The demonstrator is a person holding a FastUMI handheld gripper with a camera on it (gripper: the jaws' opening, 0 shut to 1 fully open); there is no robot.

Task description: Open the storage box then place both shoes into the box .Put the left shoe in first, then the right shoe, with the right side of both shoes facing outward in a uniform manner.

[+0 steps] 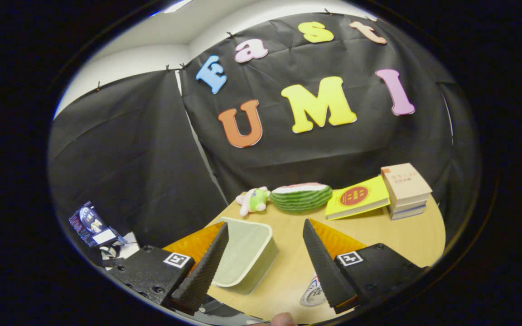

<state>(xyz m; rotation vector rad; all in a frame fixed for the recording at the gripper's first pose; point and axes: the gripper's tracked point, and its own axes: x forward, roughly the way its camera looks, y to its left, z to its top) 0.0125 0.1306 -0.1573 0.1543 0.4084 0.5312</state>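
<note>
My gripper (pixel 265 231) is open above a light wooden table (pixel 392 235), its two fingers spread wide apart. A pale green storage box (pixel 243 256) with a ribbed inner face lies on the table between the fingers, close against the left finger (pixel 204 267). The right finger (pixel 324 267) is apart from the box, over bare tabletop. Whether the box's lid is open or shut is hard to tell from this angle. Nothing is held between the fingers.
At the table's far edge lie a small plush toy (pixel 254 200), a watermelon-shaped cushion (pixel 302 197), a yellow book (pixel 357 197) leaning on a stack of books (pixel 406 190). A round sticker (pixel 313 292) is on the table near the right finger. Clutter (pixel 93 226) sits off the table's left side.
</note>
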